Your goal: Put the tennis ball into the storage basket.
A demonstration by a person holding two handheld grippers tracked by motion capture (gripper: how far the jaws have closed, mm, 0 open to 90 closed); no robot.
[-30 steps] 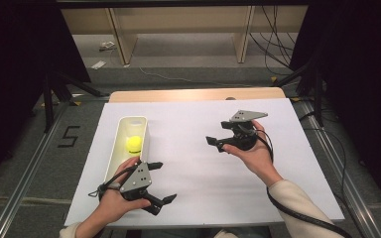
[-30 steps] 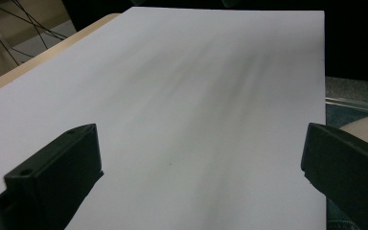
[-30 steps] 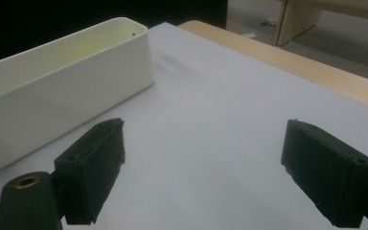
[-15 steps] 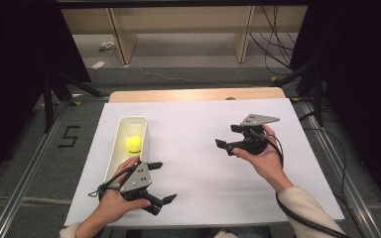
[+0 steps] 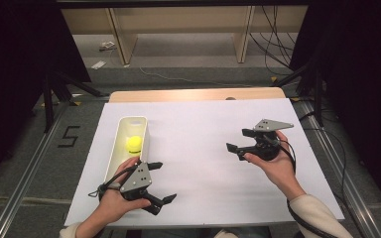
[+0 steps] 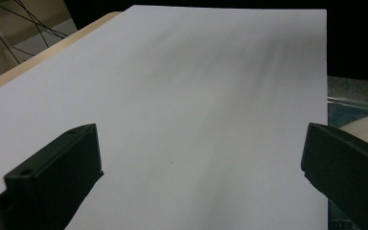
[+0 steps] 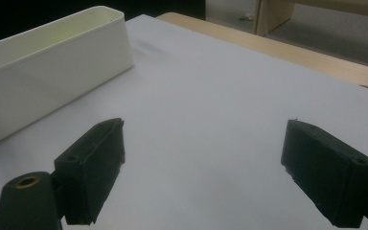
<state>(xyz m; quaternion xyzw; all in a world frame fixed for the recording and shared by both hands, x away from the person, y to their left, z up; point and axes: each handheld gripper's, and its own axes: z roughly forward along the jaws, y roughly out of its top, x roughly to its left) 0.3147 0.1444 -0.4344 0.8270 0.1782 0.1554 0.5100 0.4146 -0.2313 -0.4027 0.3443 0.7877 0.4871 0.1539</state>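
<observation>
A long white tray (image 5: 120,154) lies on the left of the white tabletop, with a yellow ball (image 5: 134,144) inside it. My left gripper (image 5: 163,182) is held just right of the tray's near end, open, nothing between its jaws. In the left gripper view the left gripper (image 6: 199,167) stands wide over bare white surface. My right gripper (image 5: 235,140) hovers at the right of the table, open and empty, pointing left toward the tray. In the right gripper view the right gripper (image 7: 203,167) frames white tabletop, with the tray (image 7: 52,81) farther off at the upper left.
The white sheet (image 5: 203,168) covers the table, and a wooden strip (image 5: 193,94) shows along its far edge. Metal floor rails (image 5: 25,183) run on both sides. A wooden shelf frame (image 5: 183,29) stands beyond the table.
My right gripper has drifted to the right and a little toward the person, still open. The left gripper, tray and ball have not moved.
</observation>
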